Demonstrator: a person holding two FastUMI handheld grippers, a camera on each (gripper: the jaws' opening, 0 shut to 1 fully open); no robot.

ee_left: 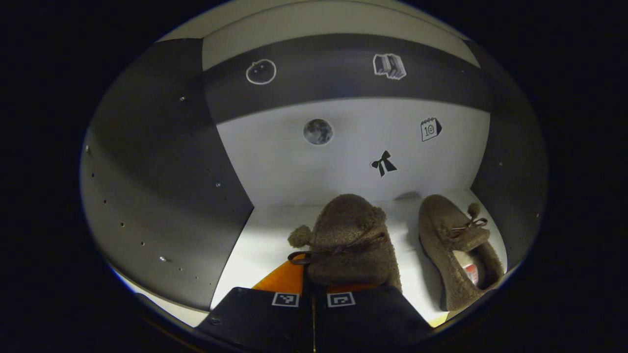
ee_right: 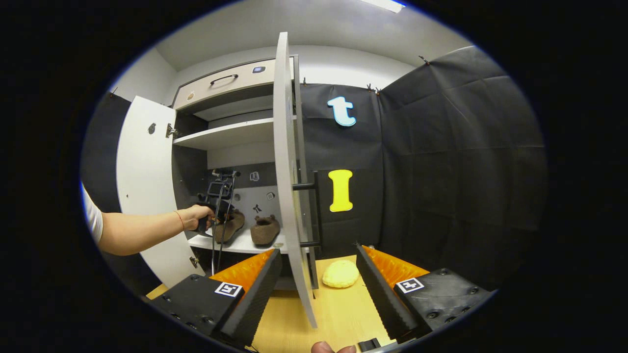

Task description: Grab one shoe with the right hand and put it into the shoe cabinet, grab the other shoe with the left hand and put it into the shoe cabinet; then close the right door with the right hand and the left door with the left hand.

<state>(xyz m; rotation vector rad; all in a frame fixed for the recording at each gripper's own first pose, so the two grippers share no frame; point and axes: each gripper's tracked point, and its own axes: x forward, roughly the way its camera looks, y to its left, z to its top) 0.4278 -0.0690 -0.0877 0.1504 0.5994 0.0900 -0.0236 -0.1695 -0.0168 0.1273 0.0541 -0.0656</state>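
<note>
Left gripper (ee_left: 314, 289) pinches a shoe (ee_left: 351, 242) on the shelf (ee_left: 260, 245); the second shoe (ee_left: 458, 250) rests just beside it. Let go gently, then back straight out.

Right gripper (ee_right: 319, 274) is open, with the right door (ee_right: 289, 171) between its fingers. Left door (ee_right: 142, 186) looks wide open too. Its hand (ee_right: 198, 215) appears here, maybe touching nothing else.

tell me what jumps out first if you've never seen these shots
Two fuzzy brown shoes sit side by side on the white cabinet shelf: the left shoe pinched in the left gripper, the right shoe free beside it. In the right gripper view, the open right door stands edge-on between the fingers of the open right gripper.
</note>
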